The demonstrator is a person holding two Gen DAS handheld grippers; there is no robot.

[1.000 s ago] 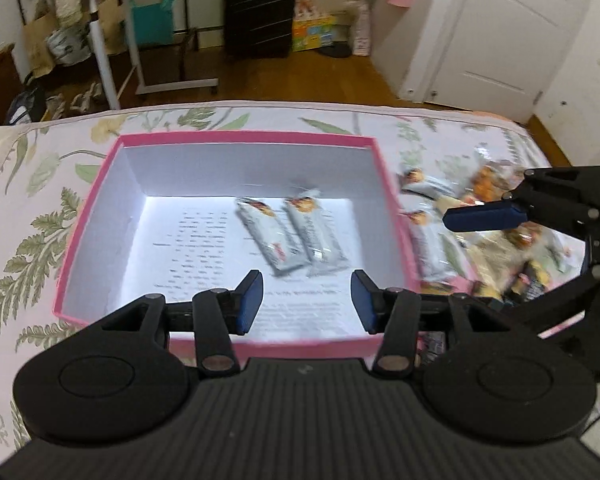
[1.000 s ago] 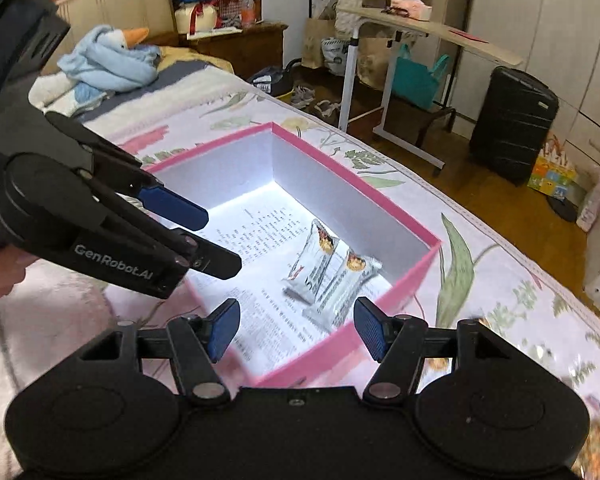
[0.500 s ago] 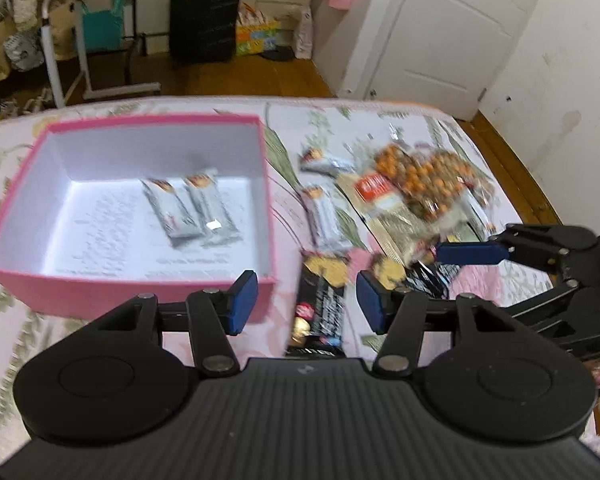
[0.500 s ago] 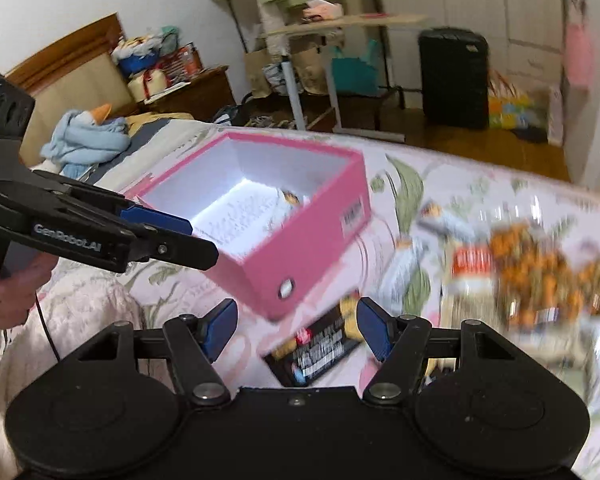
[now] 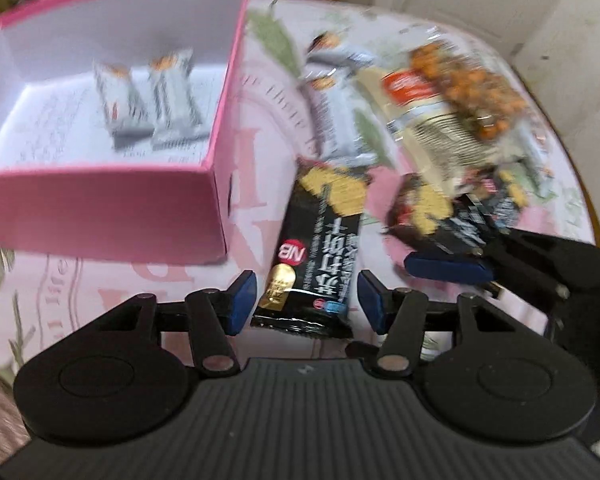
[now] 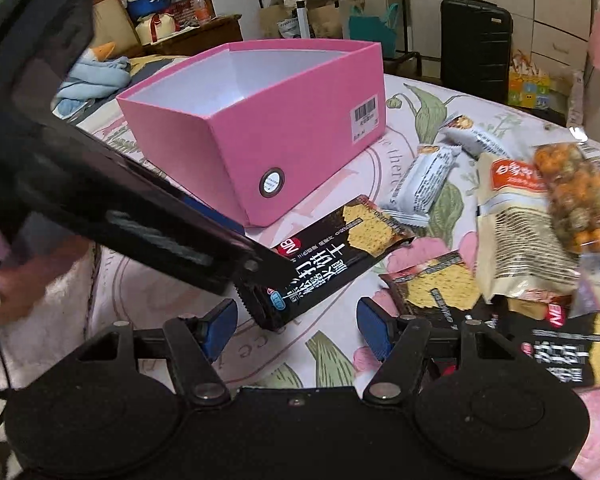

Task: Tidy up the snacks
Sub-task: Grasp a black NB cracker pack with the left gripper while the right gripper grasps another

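In the left wrist view the left gripper [image 5: 306, 300] fills the lower half of the frame, matte black plastic with ribbed housing and blue rubbery pads; its jaws are opening, with the near end of a glossy black cracker packet [image 5: 320, 256] lying between the pads, neither pad pressing on it. At upper left stands the pink cardboard box [image 5: 100, 204], white inside with printed paper on its floor, where two silvery foil snack bars [image 5: 152, 100] lie side by side. Right of the box, on the floral bedspread [image 5: 260, 184], lie more silver bars [image 5: 336, 120], a clear crinkled bag of orange coated nuts [image 5: 460, 76] and a jumble of dark wrappers too smeared by blur to tell apart. The right gripper [image 5: 448, 268] enters from the right edge, only one blue pad plain. In the right wrist view the right gripper [image 6: 296, 326] sits low in the frame, jaws standing partly apart with nothing between the pads, just above bare bedspread [image 6: 324, 344]. The black cracker packet [image 6: 340, 256] lies at centre, its near corner covered by the left gripper's black arm that crosses from upper left, so that gripper's pads are mostly hidden here. A hand [image 6: 8, 284] shows at the left edge, cut off. The pink box [image 6: 284, 128] sits upper centre with a barcode sticker and a round metal eyelet; its contents are hidden by the wall. Silver bars [image 6: 424, 184], a striped paper-look pouch [image 6: 516, 240] and the nut bag [image 6: 576, 200] lie at right, blurred toward the edge.
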